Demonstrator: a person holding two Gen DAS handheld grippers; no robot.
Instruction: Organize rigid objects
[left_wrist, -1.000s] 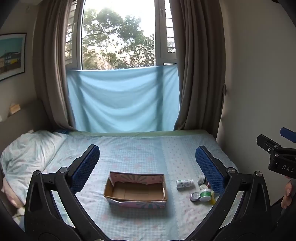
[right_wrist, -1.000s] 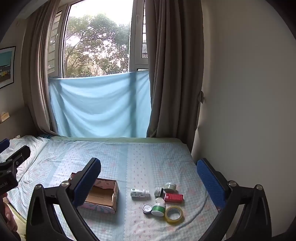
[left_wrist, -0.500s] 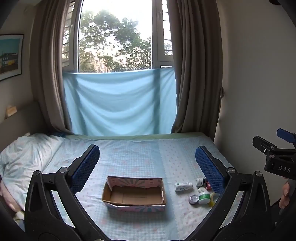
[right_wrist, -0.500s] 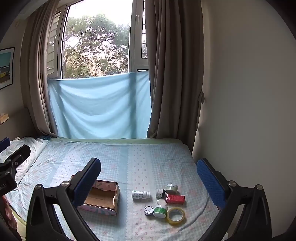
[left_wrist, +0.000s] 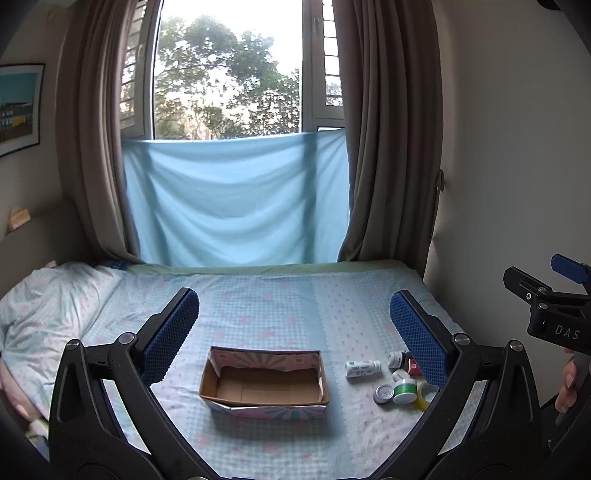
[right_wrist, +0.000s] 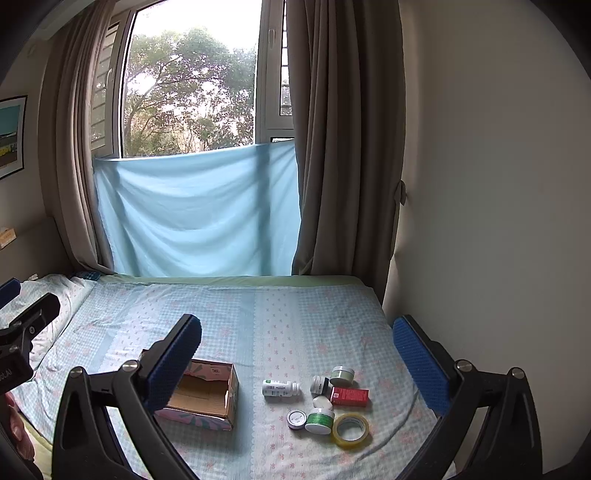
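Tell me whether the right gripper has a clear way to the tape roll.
Probably yes. The right gripper is open, holds nothing and hangs above the bed; the tape roll lies flat at the near edge of the cluster, only the green-labelled jar touching its left side.

Left black two-finger gripper with blue textured pads (left_wrist: 293, 332): jaws spread wide, empty, held level. Right black two-finger gripper with blue textured pads (right_wrist: 295, 354): jaws spread wide, empty, held level alongside.

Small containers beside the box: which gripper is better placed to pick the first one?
Likely the right gripper: open, with the bottle and tape roll between its fingers. The left gripper faces the cardboard box.
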